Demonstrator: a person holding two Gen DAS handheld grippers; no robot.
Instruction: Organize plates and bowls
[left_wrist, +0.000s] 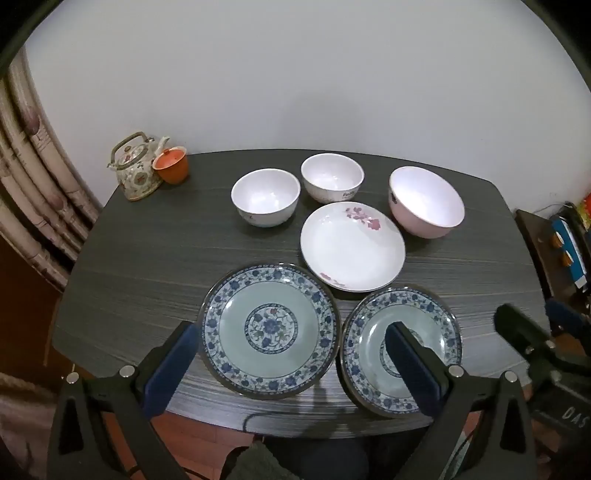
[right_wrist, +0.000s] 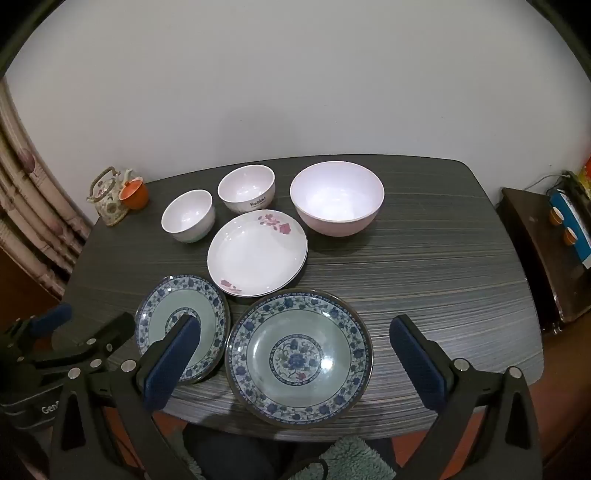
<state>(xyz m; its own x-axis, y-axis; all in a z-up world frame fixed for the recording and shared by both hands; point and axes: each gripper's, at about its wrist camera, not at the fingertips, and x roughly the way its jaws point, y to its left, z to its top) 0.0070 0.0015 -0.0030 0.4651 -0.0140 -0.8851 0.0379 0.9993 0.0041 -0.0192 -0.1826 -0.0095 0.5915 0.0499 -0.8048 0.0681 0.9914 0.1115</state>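
Left gripper (left_wrist: 291, 347), right gripper (right_wrist: 295, 343) fully spread, holding nothing.

Blue-flowered plates (left_wrist: 269, 330), pink-flowered white plate (left_wrist: 351, 247), pink bowl (left_wrist: 424, 201).

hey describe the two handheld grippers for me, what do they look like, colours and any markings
Both the left gripper and the right gripper have black plastic arms shaped like open triangular frames, silver round bolts at the joints, and long flat fingers faced with dark blue ribbed pads. White lettering marks each body, too cropped to read. A black cable trails below.
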